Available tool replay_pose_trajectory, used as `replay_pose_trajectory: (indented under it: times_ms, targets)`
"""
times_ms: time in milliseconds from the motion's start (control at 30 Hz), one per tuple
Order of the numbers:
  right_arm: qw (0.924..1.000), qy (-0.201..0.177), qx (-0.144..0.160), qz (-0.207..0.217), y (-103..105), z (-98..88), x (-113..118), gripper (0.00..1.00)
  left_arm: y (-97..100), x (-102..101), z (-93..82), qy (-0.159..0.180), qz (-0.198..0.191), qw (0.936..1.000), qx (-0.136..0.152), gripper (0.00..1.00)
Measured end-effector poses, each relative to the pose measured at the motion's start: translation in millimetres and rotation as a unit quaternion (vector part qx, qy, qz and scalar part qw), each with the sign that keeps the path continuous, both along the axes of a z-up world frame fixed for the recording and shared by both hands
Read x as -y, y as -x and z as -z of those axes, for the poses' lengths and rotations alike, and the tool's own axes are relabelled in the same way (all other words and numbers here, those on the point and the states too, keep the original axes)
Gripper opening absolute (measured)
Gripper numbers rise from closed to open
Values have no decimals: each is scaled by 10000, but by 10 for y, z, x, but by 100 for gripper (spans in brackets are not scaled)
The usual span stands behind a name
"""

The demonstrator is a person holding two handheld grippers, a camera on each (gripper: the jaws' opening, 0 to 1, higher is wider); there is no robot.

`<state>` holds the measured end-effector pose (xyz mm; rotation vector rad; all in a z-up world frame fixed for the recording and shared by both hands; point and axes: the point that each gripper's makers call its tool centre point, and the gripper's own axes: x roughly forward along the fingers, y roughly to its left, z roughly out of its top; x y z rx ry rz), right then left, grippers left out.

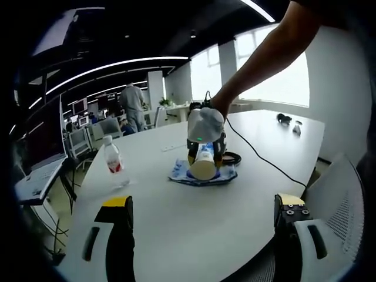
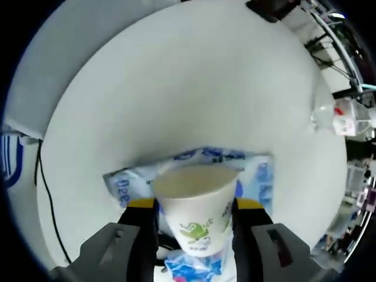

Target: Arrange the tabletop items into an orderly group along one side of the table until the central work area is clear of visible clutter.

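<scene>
Paper cup (image 2: 197, 205), green cartoon print, clamped by right gripper (image 2: 195, 220).

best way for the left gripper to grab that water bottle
Grip the water bottle across its body near the red label, coming in level from the side. It stands upright and alone on the table, and the left gripper is open.
</scene>
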<state>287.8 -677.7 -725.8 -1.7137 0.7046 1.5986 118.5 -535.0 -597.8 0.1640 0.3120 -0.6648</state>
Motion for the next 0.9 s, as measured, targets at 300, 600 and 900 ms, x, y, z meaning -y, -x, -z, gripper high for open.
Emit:
replay_pose_trajectory:
  times_ms: [300,600,900]
  targets:
    - [10000,18,-49,9,10,4,18,45,-27,-34,-48,239,-108,9997,3,99]
    - [9998,-109,-76,178,-24,-78,-29,43,-27,-26,-53,248,-96,9996,8,99]
    - [9979,-423,-30,484,-120,-188,-106,42,-15,-17,-58,260,-76,9996,-23,99]
